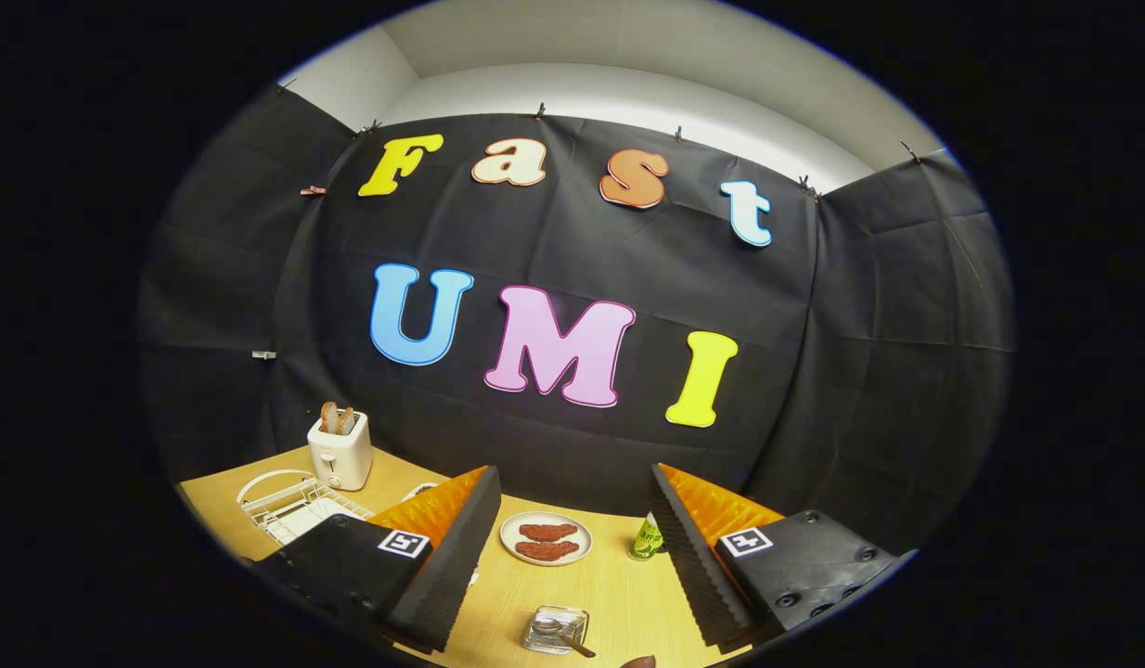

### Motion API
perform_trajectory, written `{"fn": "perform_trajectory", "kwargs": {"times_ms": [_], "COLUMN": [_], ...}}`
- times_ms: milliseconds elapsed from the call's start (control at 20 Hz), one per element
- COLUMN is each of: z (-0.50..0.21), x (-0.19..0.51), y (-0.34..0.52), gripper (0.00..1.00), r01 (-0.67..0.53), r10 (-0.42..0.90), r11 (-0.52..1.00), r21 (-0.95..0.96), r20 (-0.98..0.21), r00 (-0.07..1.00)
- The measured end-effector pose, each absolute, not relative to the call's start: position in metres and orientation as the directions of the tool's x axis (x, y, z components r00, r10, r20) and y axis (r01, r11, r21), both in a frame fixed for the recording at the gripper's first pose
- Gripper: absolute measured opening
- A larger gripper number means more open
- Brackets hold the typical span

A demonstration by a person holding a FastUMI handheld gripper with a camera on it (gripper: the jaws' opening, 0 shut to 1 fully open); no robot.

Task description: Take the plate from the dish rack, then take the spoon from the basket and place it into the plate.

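Nearest, between the two fingers and low in the gap: a small clear basket (556,629) on the wooden table (619,594), with the spoon (563,635) lying in it, bowl inside, dark handle sticking out over the rim toward the right finger. Touching neither finger. Just past the basket's right corner, a small brownish tip at the very edge, too little visible to identify.

Gripper (572,547) spread wide, released, holding nothing; ribbed black pads facing each other across the gap, orange backing behind them. Raised above the table and tilted up toward the booth wall, fingers pointing forward over the tabletop.

Beyond the basket, still between the fingers: a white plate (546,538) flat on the table, carrying two reddish-brown pieces. Just beside the right finger's inner face, a green can (645,538), partly hidden.

Farther, beyond the left finger: white wire dish rack (289,506), and behind it a white toaster (340,451) with toast standing in its slots.
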State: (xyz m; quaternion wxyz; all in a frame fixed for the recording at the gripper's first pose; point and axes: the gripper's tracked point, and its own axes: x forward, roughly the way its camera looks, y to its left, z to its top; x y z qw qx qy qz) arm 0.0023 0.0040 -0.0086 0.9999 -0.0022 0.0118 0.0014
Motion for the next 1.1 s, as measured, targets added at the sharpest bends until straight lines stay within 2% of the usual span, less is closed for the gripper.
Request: {"fn": "perform_trajectory", "kwargs": {"times_ms": [1100], "z": [-0.019], "x": [0.009], "y": [0.011], "gripper": [0.97], "r01": [0.005], "r10": [-0.005], "r11": [1.000], "r21": [0.011], "r20": [-0.054], "r00": [0.999]}}
